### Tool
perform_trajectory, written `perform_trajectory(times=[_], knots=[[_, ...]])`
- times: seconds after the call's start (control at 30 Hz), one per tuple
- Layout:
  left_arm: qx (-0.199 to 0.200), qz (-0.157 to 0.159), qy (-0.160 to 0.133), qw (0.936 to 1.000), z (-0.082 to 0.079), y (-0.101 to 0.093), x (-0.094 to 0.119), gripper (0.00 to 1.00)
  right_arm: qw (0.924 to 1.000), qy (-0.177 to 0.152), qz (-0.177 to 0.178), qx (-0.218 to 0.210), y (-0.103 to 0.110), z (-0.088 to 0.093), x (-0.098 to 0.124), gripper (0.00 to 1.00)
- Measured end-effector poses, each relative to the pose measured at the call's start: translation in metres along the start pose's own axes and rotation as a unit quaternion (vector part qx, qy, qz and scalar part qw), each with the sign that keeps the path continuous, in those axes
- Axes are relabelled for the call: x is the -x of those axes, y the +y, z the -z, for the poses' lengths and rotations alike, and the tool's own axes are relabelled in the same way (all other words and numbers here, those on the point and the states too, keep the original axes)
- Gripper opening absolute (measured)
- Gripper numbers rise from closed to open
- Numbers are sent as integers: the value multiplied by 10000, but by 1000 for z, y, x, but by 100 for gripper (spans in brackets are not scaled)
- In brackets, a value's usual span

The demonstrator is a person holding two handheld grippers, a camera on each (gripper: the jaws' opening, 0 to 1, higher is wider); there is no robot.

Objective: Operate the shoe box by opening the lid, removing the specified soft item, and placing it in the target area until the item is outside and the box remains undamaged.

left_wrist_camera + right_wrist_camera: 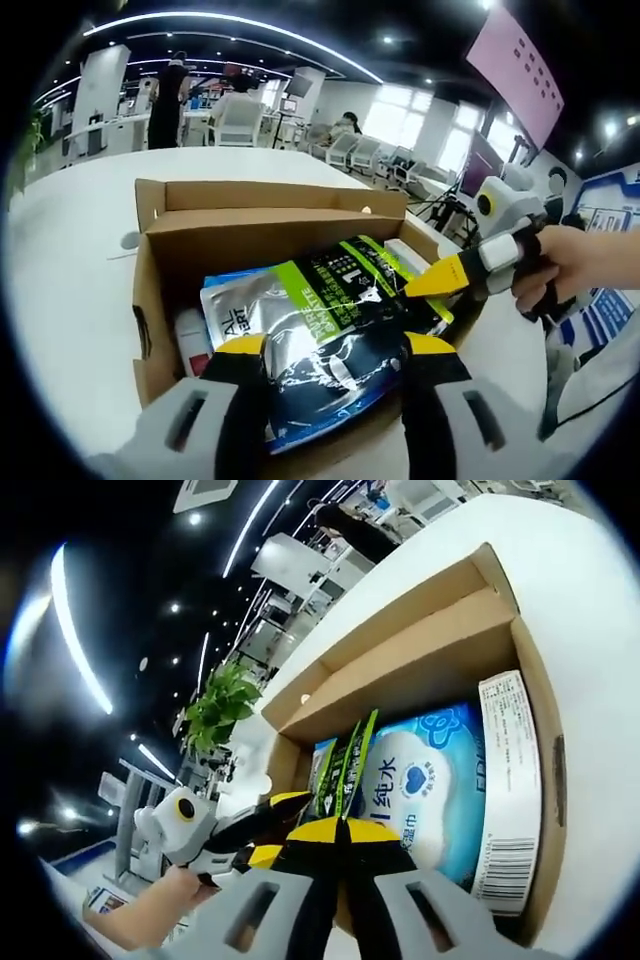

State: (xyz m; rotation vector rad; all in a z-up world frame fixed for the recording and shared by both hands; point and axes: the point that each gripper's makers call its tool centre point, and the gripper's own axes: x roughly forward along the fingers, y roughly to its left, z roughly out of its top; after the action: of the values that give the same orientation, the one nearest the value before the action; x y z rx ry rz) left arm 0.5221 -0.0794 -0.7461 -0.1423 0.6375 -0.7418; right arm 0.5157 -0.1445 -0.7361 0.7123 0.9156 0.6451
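An open cardboard shoe box sits on a white table, its lid flap folded back. A black, green and silver soft pouch lies tilted on top of its contents. My left gripper is open, with one jaw on each side of the pouch's near end. My right gripper, held by a hand, reaches in from the right. In its own view the right gripper is shut on the pouch's edge, seen edge-on. The left gripper shows at lower left.
Under the pouch lie a blue wet-wipes pack and a white barcoded carton along the box wall. The white table spreads around the box. Chairs and a standing person are far behind, and a plant.
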Motion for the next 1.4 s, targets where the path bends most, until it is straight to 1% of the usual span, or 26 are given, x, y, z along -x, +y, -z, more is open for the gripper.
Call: perform_trajectory(times=[0.03,0.1,0.13,0.17,0.2,0.27,0.33,0.4,0.53,0.6,0.8,0.87,0.93,1.07,1.2,1.33,1.37,1.4], knots=[[142,20,-32,9999,-2,0,0,56,10000,-14,-6,-9,1,0,1,0],[496,68,-246,9984,-8,-1,1,63,10000,-73,-40,-8,5,-2,5,0],[597,74,-351,9976,-12,-1,1,68,9999,-97,-48,-7,6,-3,7,0],[696,106,-572,9959,-19,-2,1,75,9999,-134,-80,31,9,-6,11,0],[769,135,-585,9952,-20,-3,2,79,9998,-150,-104,74,12,-7,13,0],[853,105,-461,9952,-20,-4,4,85,9995,-197,-96,222,15,-10,19,0],[923,65,-539,9942,-23,-3,7,87,9993,-226,-111,273,18,-12,24,0],[1060,60,-626,9924,-24,-3,10,88,9991,-263,-147,309,21,-14,27,0],[1082,84,-620,9922,-22,-5,11,87,9986,-284,-251,367,27,-16,30,0],[1164,117,-613,9912,-23,-5,14,87,9985,-307,-299,339,30,-16,31,0],[1433,83,-863,9859,-33,-4,27,86,9982,-325,-357,362,38,-15,37,0],[1426,56,-898,9857,-33,-4,29,83,9981,-344,-362,358,40,-15,39,0],[1278,5,-948,9873,-34,-7,33,81,9981,-357,-365,333,41,-16,42,0],[1334,69,-962,9864,-33,-12,35,81,9977,-427,-405,329,44,-20,46,0],[1286,101,-901,9875,-32,-19,37,81,9972,-509,-457,299,49,-23,47,0],[1423,179,-995,9846,-37,-24,37,81,9967,-573,-494,303,53,-26,50,0],[1413,168,-974,9850,-37,-25,36,81,9966,-596,-504,278,54,-27,52,0],[1314,136,-941,9867,-37,-27,36,81,9962,-655,-510,245,55,-29,54,0]])
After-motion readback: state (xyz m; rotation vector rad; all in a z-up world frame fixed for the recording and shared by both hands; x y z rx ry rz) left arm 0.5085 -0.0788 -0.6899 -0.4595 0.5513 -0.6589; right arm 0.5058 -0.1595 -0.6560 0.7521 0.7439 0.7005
